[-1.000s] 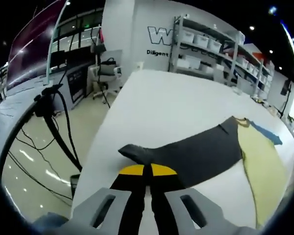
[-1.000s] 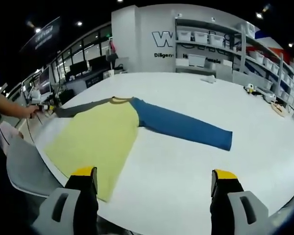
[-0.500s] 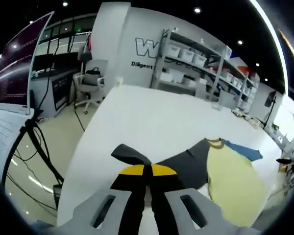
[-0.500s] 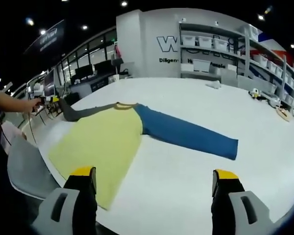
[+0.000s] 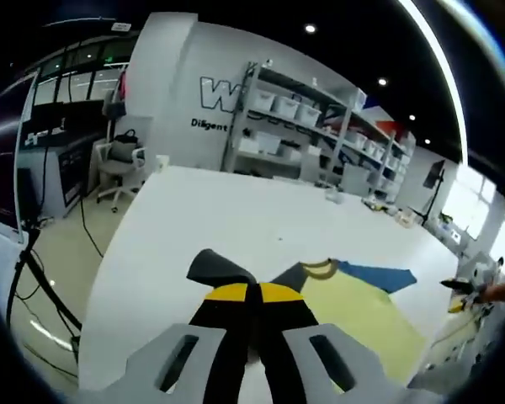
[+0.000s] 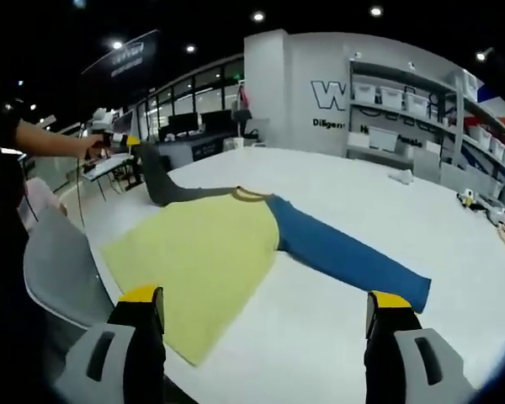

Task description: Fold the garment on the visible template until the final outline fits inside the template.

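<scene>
A long-sleeved shirt lies on the white table (image 6: 387,202), with a yellow body (image 6: 202,252), a blue sleeve (image 6: 345,257) stretched out flat to the right, and a dark grey sleeve (image 6: 160,181). My left gripper (image 5: 247,292) is shut on the grey sleeve's cuff (image 5: 215,265), which bunches just past the yellow tips. In the right gripper view the left gripper (image 6: 118,139) holds that sleeve up off the table in a person's hand. My right gripper (image 6: 266,299) stands open above the table's near edge, short of the shirt's hem, with nothing between its jaws.
A grey chair (image 6: 55,269) stands at the table's near left edge. Shelves with white bins (image 5: 295,109) line the back wall. Small items (image 6: 401,177) lie on the far right of the table. Desks and an office chair (image 5: 114,160) stand beyond the left edge.
The left gripper has lifted the grey sleeve off the table and carried it toward the yellow body. The right gripper's view has shifted a little; its jaws stay open.
</scene>
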A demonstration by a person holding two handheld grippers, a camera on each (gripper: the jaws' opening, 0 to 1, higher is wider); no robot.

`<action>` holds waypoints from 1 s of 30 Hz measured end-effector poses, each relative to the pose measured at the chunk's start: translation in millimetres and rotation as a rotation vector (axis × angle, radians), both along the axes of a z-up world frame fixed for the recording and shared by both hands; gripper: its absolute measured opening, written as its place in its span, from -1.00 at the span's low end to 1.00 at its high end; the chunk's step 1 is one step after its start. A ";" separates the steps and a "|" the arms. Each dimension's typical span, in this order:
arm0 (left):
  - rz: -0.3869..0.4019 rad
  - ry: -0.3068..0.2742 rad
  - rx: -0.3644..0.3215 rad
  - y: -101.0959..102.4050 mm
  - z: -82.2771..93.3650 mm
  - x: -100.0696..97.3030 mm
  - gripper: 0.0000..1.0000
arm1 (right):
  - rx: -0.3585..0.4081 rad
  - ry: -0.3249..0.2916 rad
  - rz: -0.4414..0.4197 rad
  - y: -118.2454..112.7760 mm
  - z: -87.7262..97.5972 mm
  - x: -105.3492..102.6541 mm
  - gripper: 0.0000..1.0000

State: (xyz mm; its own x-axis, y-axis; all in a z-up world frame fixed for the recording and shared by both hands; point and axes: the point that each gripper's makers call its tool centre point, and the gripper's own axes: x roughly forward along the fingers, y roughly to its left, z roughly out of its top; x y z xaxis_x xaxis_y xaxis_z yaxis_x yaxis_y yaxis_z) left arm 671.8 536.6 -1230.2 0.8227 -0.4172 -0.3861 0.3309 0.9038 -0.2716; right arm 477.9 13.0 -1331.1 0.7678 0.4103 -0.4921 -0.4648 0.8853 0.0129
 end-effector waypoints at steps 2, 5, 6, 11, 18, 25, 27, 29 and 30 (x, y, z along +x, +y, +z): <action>-0.037 -0.013 0.010 -14.4 10.3 -2.6 -1.00 | -0.008 -0.010 0.025 2.8 1.5 -0.3 0.98; -0.065 -0.026 0.004 -29.4 23.4 -5.2 -1.00 | -0.017 -0.025 0.054 6.3 4.4 -0.1 0.98; -0.078 -0.032 0.005 -35.5 28.4 -5.7 -1.00 | -0.018 -0.030 0.068 9.3 6.6 -0.8 0.98; -0.125 -0.059 -0.005 -60.2 50.3 -6.1 -1.00 | -0.034 -0.042 0.104 12.4 9.1 -1.4 0.98; -0.198 -0.107 -0.018 -93.7 81.9 0.5 -1.00 | -0.042 -0.049 0.125 10.2 12.2 -3.4 0.98; -0.276 -0.157 -0.032 -137.4 116.0 -1.7 -1.00 | -0.033 -0.062 0.114 3.1 18.8 -5.7 0.98; -0.301 -0.165 -0.033 -149.7 122.1 -2.2 -1.00 | -0.033 -0.063 0.111 0.7 19.2 -6.9 0.98; -0.328 -0.170 -0.021 -161.2 124.4 -3.1 -1.00 | -0.029 -0.064 0.106 -2.0 19.6 -8.2 0.98; -0.340 -0.170 -0.018 -165.7 124.4 -3.7 -1.00 | -0.028 -0.066 0.102 -3.2 19.7 -8.4 0.98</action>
